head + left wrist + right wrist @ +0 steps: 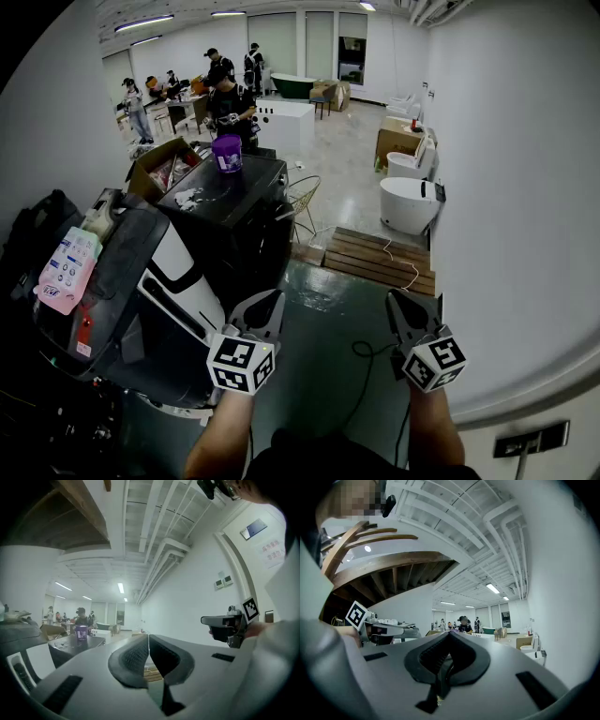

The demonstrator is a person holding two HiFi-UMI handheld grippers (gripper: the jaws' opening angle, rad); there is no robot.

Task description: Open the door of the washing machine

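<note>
A washing machine [164,272] with a white front and a dark top stands at the left of the head view, and its door does not show plainly. Behind it is a black machine [239,211] with a purple cup [227,153] on top. My left gripper [266,306] and right gripper [401,302] are held side by side over the green floor, to the right of the machines and touching neither. Both are shut and empty. The left gripper view has the shut jaws [148,644] and the right gripper [226,623] beside them. The right gripper view has its shut jaws [449,641].
A pink and white pouch [66,269] lies on the near machine's top. A black cable [361,352] runs across the floor between the grippers. A wooden pallet [380,258] and white toilets [410,202] stand ahead by the right wall. Several people work at tables far back.
</note>
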